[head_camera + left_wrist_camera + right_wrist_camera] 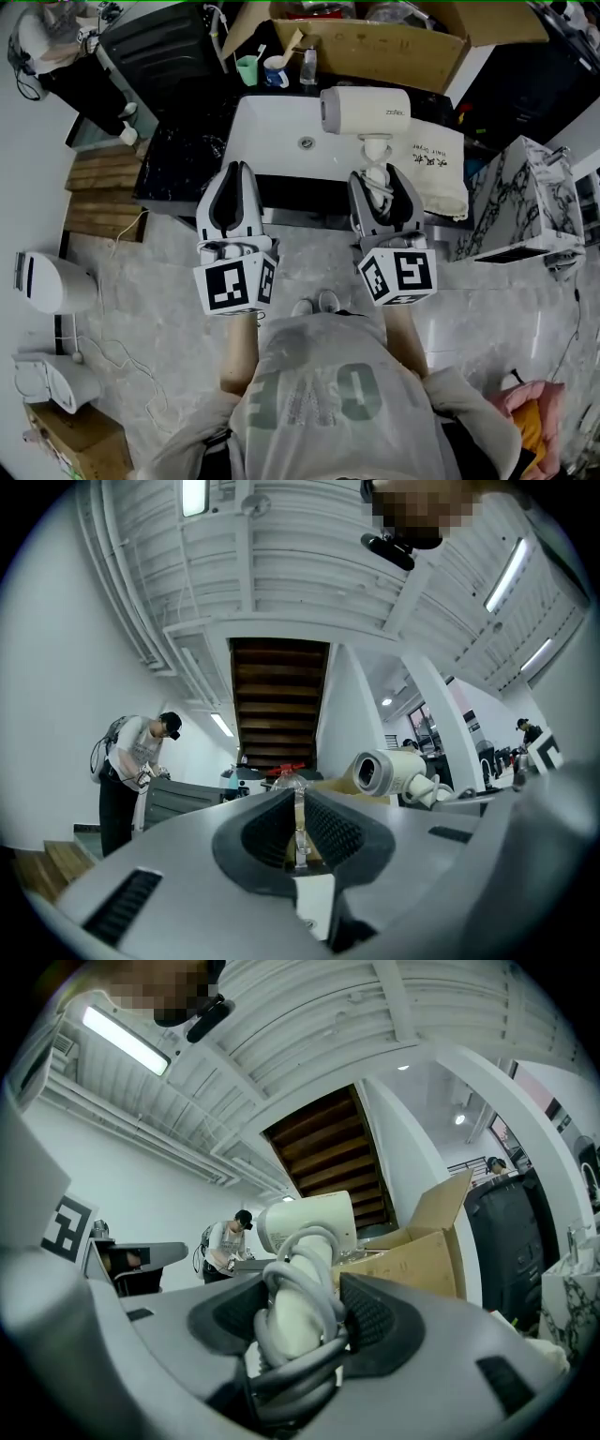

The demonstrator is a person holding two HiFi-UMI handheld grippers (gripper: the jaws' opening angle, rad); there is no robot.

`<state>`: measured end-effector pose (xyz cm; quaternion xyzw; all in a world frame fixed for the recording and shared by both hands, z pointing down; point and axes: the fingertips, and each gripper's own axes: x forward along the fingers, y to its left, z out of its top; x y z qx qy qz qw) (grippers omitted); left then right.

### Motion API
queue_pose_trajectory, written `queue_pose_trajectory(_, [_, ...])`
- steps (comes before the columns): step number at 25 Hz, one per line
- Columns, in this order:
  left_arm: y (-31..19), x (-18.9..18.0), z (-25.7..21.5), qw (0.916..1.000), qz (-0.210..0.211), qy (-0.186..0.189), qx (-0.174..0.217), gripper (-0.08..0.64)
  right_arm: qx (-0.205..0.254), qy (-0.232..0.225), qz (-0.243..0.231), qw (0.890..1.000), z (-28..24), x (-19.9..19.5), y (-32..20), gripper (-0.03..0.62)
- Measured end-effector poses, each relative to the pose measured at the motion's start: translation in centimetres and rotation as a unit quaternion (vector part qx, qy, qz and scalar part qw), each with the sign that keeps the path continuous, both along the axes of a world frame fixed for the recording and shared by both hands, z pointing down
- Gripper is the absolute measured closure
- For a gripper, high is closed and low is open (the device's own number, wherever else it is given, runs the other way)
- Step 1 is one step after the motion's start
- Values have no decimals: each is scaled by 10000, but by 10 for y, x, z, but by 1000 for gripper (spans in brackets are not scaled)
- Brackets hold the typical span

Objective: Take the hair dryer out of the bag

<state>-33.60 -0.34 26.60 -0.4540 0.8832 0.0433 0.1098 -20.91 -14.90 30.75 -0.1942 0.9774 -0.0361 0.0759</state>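
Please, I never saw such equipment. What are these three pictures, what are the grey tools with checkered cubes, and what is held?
A person holds one hand tool with a two-jaw claw in each hand; the cubes are parts of them. One picture looks down from the person's head; the other two look along each claw. The right claw grips the white hair dryer by its cord-wrapped handle. The left claw is shut and empty. A beige bag lies beside the white sink.
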Motion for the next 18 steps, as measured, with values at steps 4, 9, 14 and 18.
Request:
queue_pose_trajectory(4, [3, -1, -1, 10000, -36, -1, -1, 508, -39, 1, -16, 10000, 1, 0, 0, 345])
queue_pose_trajectory(9, [5, 1, 1, 10000, -45, 8, -23, 508, -79, -11, -29, 10000, 1, 2, -1, 345])
queue_pose_trajectory(14, [5, 3, 6, 9999, -86, 8, -147, 508, -213, 32, -56, 9998, 5, 3, -3, 345])
queue_pose_trajectory(18, [7, 2, 8, 9999, -95, 50, -134, 508, -253, 46, -59, 9997, 8, 4, -4, 345])
